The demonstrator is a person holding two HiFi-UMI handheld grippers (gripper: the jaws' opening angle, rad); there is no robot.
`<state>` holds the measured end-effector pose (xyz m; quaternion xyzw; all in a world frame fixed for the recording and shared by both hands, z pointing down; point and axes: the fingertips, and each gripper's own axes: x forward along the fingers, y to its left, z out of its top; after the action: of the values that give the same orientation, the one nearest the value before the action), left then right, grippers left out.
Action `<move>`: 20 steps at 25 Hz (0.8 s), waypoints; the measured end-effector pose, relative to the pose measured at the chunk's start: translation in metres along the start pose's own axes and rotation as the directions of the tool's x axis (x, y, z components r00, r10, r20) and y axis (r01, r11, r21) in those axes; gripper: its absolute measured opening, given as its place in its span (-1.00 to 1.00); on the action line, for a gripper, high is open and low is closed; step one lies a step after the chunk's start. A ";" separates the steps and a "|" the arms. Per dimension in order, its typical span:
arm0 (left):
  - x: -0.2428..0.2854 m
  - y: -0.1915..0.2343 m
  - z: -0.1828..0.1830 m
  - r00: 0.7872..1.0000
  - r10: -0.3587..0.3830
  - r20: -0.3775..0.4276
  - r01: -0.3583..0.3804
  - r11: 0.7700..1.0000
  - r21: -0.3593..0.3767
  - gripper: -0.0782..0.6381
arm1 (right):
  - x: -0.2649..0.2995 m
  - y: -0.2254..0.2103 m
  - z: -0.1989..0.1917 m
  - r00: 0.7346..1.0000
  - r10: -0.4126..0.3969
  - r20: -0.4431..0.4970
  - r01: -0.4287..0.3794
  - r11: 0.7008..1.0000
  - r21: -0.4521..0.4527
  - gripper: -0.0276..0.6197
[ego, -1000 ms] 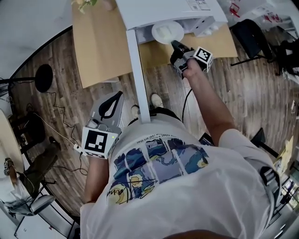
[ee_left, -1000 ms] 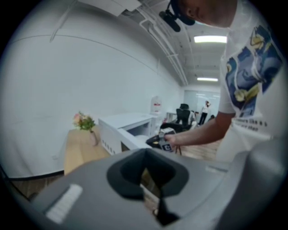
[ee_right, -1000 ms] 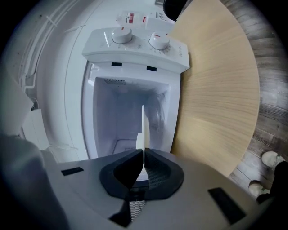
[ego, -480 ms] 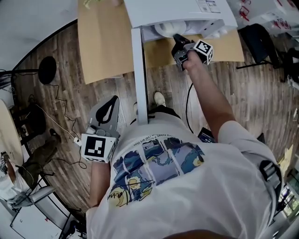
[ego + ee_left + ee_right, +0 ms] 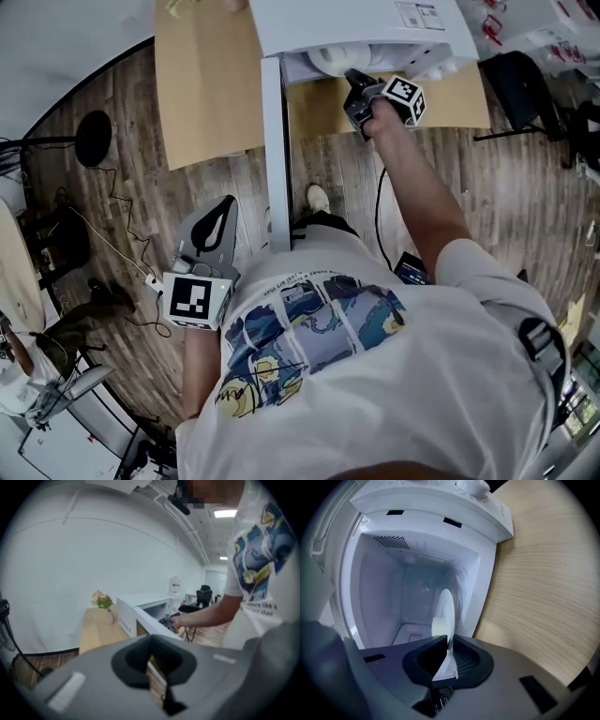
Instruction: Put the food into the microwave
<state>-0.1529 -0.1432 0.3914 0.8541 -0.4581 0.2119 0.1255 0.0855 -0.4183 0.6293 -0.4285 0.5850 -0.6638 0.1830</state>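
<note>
The white microwave (image 5: pixel 356 23) stands on a wooden table (image 5: pixel 206 84) with its door (image 5: pixel 272 141) swung open toward me. My right gripper (image 5: pixel 352 80) reaches into the cavity mouth with the rim of a white plate (image 5: pixel 330 58) between its jaws. In the right gripper view the plate (image 5: pixel 444 616), with a pale lump of food on it, sits inside the white cavity (image 5: pixel 408 588); my right gripper (image 5: pixel 449 641) still has both pads at the rim while its jaws are opening. My left gripper (image 5: pixel 225 208) hangs low at my left side, shut and empty.
A small flower vase (image 5: pixel 104 603) stands on the table left of the microwave (image 5: pixel 140 604). A black fan base (image 5: pixel 94 141) and cables lie on the wooden floor at the left. Office chairs (image 5: pixel 511 70) stand at the right.
My right gripper has carried the plate from in front of the open microwave into its cavity. The left gripper has stayed at my side.
</note>
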 end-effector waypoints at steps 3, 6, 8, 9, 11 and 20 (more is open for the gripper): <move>0.001 0.001 0.000 1.000 0.004 0.003 -0.004 1.000 -0.007 -0.76 | 0.002 -0.001 0.000 1.000 -0.002 0.006 0.002 1.000 -0.003 -0.81; 0.002 0.003 -0.003 1.000 0.000 -0.007 0.000 1.000 0.004 -0.76 | 0.004 -0.002 0.001 1.000 -0.013 0.009 0.013 1.000 -0.004 -0.76; 0.002 0.004 -0.003 1.000 0.001 -0.006 -0.001 1.000 -0.001 -0.76 | 0.005 -0.003 0.002 1.000 -0.016 0.011 0.016 1.000 -0.005 -0.70; 0.002 0.005 -0.002 1.000 0.002 -0.004 -0.002 1.000 -0.006 -0.76 | 0.005 -0.002 0.001 1.000 -0.014 0.011 0.014 1.000 -0.007 -0.65; 0.002 0.006 -0.003 1.000 0.002 -0.004 -0.002 1.000 -0.008 -0.76 | 0.006 -0.001 -0.001 1.000 -0.005 0.007 0.005 1.000 -0.009 -0.54; 0.005 0.002 0.004 0.999 -0.043 0.019 0.042 0.999 0.009 -0.76 | -0.011 0.002 -0.006 1.000 0.018 0.013 -0.018 1.000 -0.021 -0.41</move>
<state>-0.1513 -0.1498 0.3903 0.8662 -0.4401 0.2030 0.1218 0.0872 -0.4069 0.6242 -0.4296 0.5943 -0.6532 0.1884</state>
